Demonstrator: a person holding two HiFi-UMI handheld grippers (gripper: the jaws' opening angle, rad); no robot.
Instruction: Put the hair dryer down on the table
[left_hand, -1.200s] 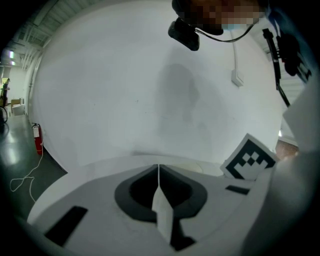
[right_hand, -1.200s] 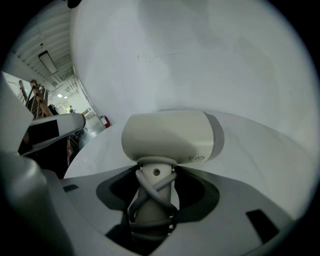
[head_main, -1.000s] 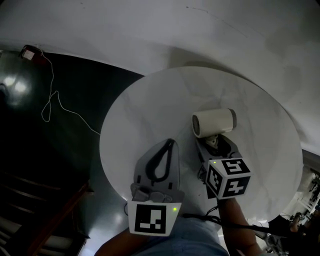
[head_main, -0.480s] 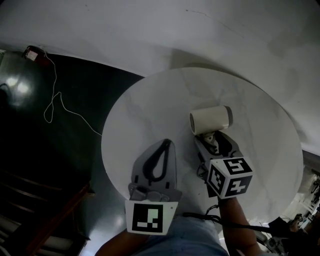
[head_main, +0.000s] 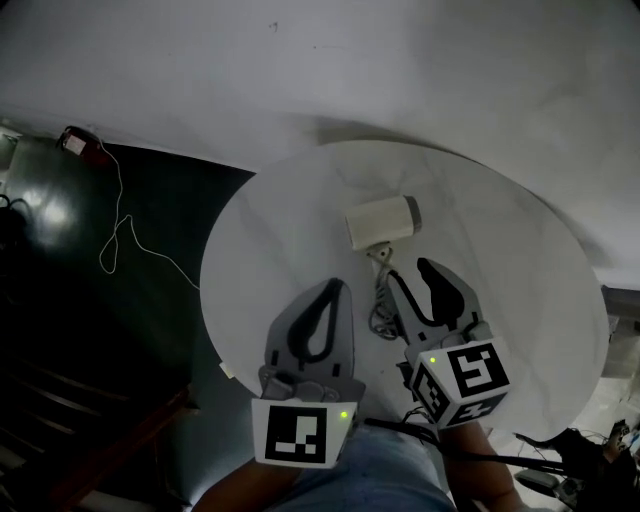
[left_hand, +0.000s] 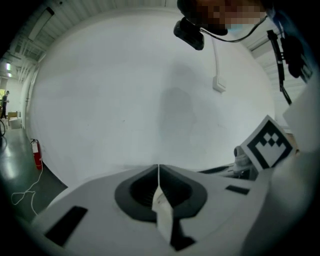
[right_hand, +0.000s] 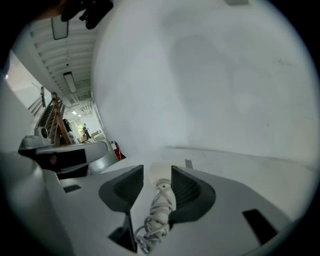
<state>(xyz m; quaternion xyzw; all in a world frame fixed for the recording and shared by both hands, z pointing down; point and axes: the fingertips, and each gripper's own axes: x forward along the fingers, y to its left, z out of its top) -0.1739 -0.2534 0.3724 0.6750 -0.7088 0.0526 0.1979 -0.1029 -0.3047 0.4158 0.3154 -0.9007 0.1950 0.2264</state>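
The white hair dryer (head_main: 382, 222) lies on its side on the round white table (head_main: 520, 300), its handle and coiled cord (head_main: 379, 295) trailing toward me. My right gripper (head_main: 408, 272) hovers just behind it, jaws apart and closing. In the right gripper view the handle and cord (right_hand: 161, 200) show in the gap between the dark pads (right_hand: 187, 187), which do not press on them; the dryer body (right_hand: 159, 172) lies just ahead. My left gripper (head_main: 338, 286) hangs over the table's near left part, shut and empty, its tips (left_hand: 159, 167) meeting.
A white wall rises behind the table. On the dark floor to the left stand a red fire extinguisher (head_main: 75, 143) and a thin white cable (head_main: 120, 235). The right gripper's marker cube (left_hand: 265, 145) shows at the right of the left gripper view.
The right gripper has let go of the hair dryer and drawn back toward me. The dryer, earlier held at the jaws, now lies on the table, farther left. The left gripper stays put.
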